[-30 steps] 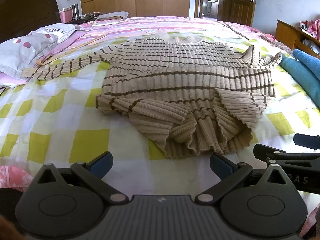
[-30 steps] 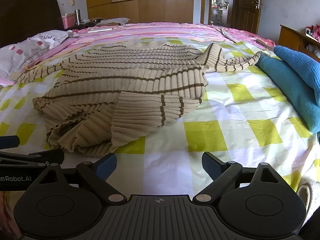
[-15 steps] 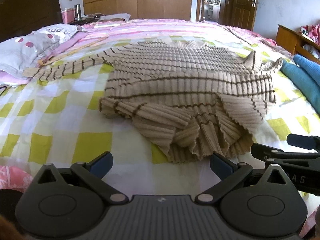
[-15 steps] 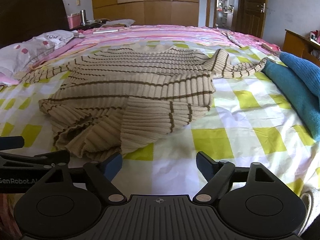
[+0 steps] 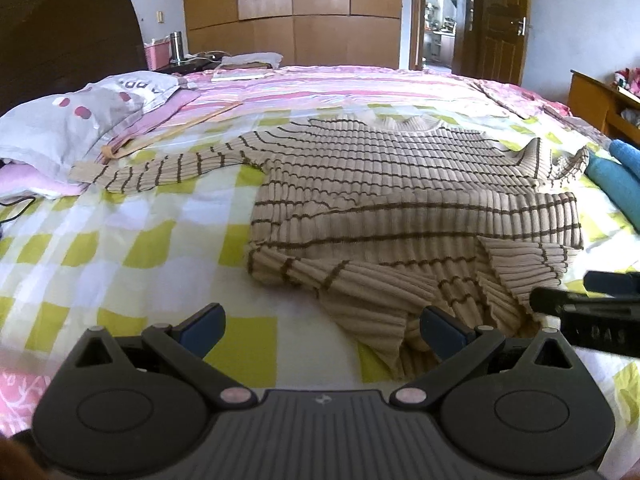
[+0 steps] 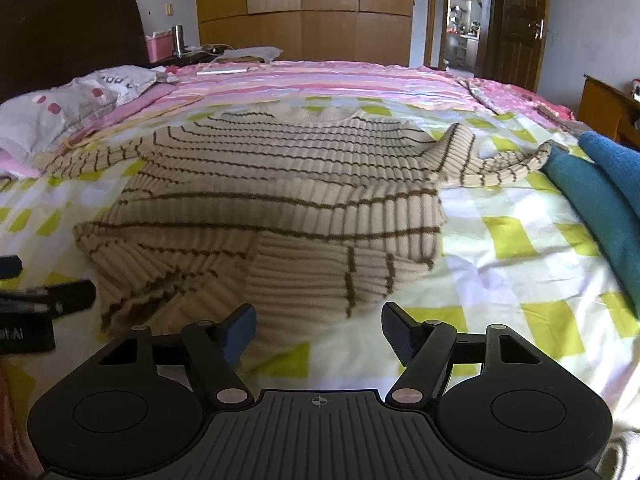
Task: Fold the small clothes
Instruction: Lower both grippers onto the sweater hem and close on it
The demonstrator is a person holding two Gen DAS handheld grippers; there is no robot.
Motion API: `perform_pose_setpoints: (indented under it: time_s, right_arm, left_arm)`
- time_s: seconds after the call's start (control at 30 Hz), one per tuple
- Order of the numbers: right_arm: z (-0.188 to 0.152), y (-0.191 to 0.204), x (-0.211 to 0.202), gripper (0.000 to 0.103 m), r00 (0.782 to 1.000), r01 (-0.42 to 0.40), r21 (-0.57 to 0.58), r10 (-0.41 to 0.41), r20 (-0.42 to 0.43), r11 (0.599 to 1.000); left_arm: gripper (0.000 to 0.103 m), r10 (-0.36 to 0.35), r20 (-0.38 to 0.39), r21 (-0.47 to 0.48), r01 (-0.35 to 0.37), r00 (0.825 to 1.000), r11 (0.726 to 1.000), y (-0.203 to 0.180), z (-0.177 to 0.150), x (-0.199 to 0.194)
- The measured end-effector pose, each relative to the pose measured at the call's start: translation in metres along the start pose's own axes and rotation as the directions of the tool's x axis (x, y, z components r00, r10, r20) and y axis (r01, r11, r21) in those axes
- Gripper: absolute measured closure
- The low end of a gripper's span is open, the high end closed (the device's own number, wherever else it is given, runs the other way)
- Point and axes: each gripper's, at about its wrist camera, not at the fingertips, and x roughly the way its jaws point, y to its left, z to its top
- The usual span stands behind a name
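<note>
While right tool (image 6: 318,330) closes empty, sweater (image 6: 280,208) lies half-folded.

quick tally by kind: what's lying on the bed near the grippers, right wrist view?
Beige ribbed sweater with brown stripes: 1
Blue-teal folded towels: 2
Grey pillow with pink dots: 1
Total: 4

right gripper (image 6: 318,330) jaws closing, seemingly nearer sweater (image 6: 280,208)
</note>
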Motion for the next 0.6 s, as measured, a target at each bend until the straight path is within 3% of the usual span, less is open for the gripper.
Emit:
perform_pose_setpoints:
  time_s: [0.27, 0.47, 0.6]
  right_arm:
    - [0.019, 0.015, 0.023, 0.034, 0.999, -0.036, -0.026, 0.036, 0.002, 0.999]
    - [0.031, 0.023, 0.056, 0.034, 0.999, -0.03, -0.019, 0.03, -0.034, 0.999]
    - [0.027, 0.024, 0.067, 0.042, 0.999, -0.005, -0.045, 0.002, -0.051, 0.999]
  left_arm:
    - [0.0, -0.026, 0.001, 0.003, 0.026, 1.0, 1.0, 0.002, 0.008, 0.012]
    - [0.0, -0.034, -0.036, -0.058, 0.032, 0.999, 0.998, 0.014, 0.004, 0.022]
    - [0.0, -0.033, -0.031, -0.081, 0.03, 0.999, 0.996, 0.019, 0.004, 0.024]
